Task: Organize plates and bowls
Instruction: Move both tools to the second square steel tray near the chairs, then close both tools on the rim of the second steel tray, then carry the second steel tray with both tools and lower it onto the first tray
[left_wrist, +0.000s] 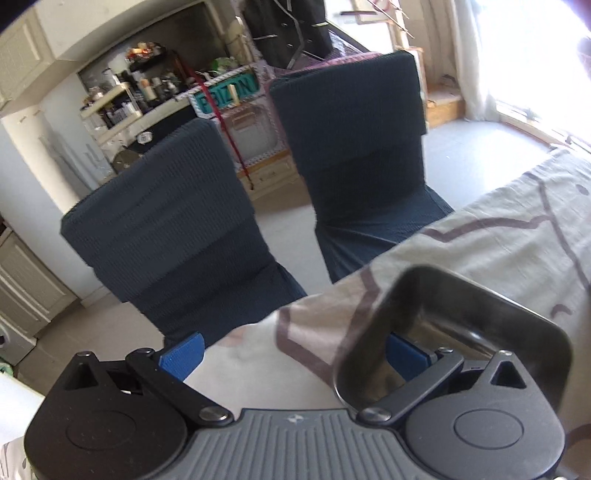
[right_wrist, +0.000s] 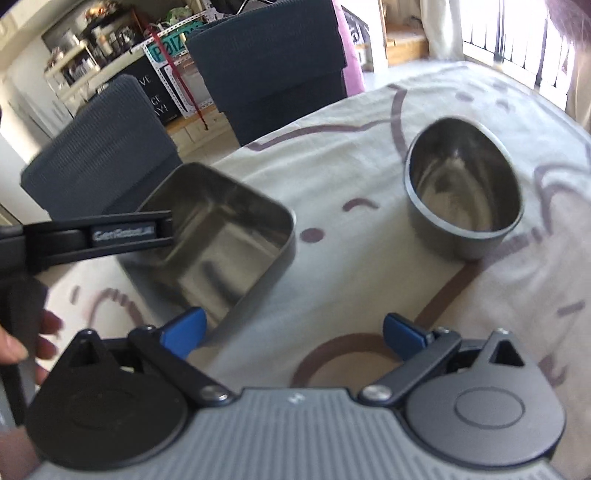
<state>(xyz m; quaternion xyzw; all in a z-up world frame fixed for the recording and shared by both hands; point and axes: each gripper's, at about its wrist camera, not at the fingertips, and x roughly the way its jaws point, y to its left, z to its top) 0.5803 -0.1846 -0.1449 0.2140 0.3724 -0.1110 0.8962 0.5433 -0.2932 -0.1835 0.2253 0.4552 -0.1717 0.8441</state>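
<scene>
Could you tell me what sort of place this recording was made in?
Most likely a home dining area: a table with a patterned tablecloth, two covered dining chairs, and cluttered kitchen shelves behind.

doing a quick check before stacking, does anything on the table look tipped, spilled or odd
Nothing is spilled. The square steel container looks tilted, its near side raised off the tablecloth, with one finger of the open left claw inside it. The round steel bowl sits upright and empty.
</scene>
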